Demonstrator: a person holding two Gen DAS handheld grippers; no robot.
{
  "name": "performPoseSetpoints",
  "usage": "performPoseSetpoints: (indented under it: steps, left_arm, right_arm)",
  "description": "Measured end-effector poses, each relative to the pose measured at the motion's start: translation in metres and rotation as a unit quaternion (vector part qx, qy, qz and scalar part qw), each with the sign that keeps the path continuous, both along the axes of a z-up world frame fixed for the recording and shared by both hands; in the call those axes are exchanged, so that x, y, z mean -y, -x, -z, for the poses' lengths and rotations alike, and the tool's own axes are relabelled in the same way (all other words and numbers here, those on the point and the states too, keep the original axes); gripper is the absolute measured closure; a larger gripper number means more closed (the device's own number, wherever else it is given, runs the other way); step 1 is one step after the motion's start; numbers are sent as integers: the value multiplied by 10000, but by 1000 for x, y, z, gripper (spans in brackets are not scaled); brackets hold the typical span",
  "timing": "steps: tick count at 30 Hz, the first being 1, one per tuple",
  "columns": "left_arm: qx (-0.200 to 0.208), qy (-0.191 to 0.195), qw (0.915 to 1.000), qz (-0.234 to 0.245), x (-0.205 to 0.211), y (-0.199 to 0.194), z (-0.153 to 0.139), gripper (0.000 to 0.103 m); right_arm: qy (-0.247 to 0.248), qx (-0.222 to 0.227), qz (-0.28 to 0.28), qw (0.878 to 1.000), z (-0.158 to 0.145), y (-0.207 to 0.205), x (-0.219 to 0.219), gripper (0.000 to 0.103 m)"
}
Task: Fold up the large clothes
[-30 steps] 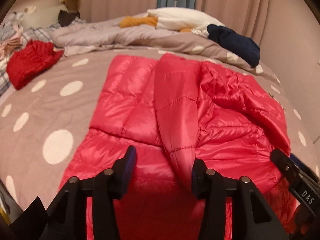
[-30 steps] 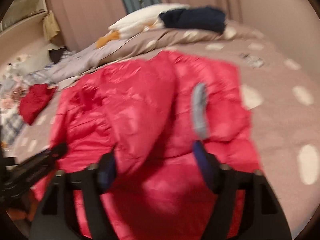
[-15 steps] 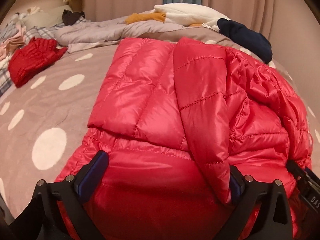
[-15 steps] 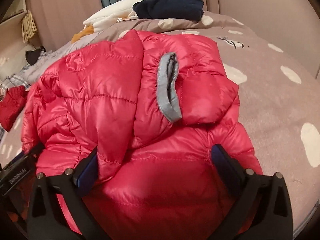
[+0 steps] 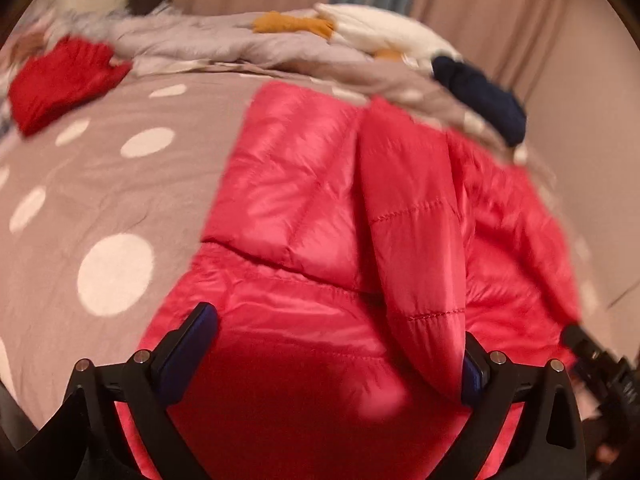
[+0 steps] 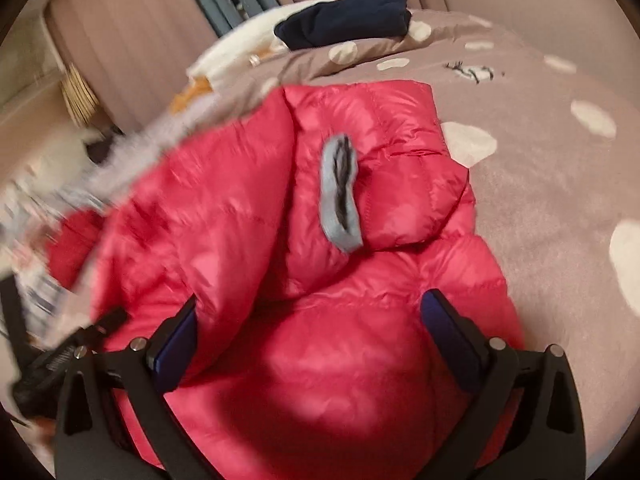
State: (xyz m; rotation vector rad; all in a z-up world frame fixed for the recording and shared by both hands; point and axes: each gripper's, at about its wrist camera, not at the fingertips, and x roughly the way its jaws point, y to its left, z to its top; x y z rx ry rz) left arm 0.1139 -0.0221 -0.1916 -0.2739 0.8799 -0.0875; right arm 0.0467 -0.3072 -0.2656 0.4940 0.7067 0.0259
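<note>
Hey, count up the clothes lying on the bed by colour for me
Red: 2, the puffer jacket and a knit garment
Navy: 1, folded garment
White: 1, garment
Mustard: 1, garment
Total: 5

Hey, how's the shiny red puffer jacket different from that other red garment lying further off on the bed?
The red puffer jacket is glossy and quilted with stitched panels; the small red garment looks matte and soft, though blurred. The jacket spreads wide, close in front of both tools; the small garment lies bunched far off, near the bedding pile. The jacket has a sleeve folded over its body; the small garment shows no clear fold. Both are red and rest on the polka-dot bedspread.
</note>
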Motion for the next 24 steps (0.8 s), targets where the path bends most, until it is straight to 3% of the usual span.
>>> performPoseSetpoints:
  steps: [4,7,10,13,17,19,22,24]
  left_arm:
    - [178,462,9985,-240,-23,13,-17,1]
    - [316,410,9979,-400,-37,20,-25,1]
    - [356,370,9971,-565,-53,22,-26,1]
    - [63,456,9972,-588,-69,15,-14,5]
    - [-393,1461,9868,-575,-92,5,11,8]
    - [-540,1810,9801,-612,-98,0,22,8]
    - [-808,1916,9779,-235,-94,-12,39,12]
    - [-704,1608,9845,-76,-85,-16,43,22]
  right_arm:
    - [-475,131,34,9988,-13,14,7,0]
    - [-270,75,310,9991,-17,19,11,0]
    - [-372,-29,477,9982,-16,24,20,0]
    - [-403,-187,719,9964,-10,31,36,0]
    - [-1071,-191,513,9927,-1,33,49,3]
    - [-1089,-190,503,9926,3,32,48,8]
    - [-1040,-238,451,9933,10,27,44,13]
    - [-1141,-181,377,9926,16,24,41,16]
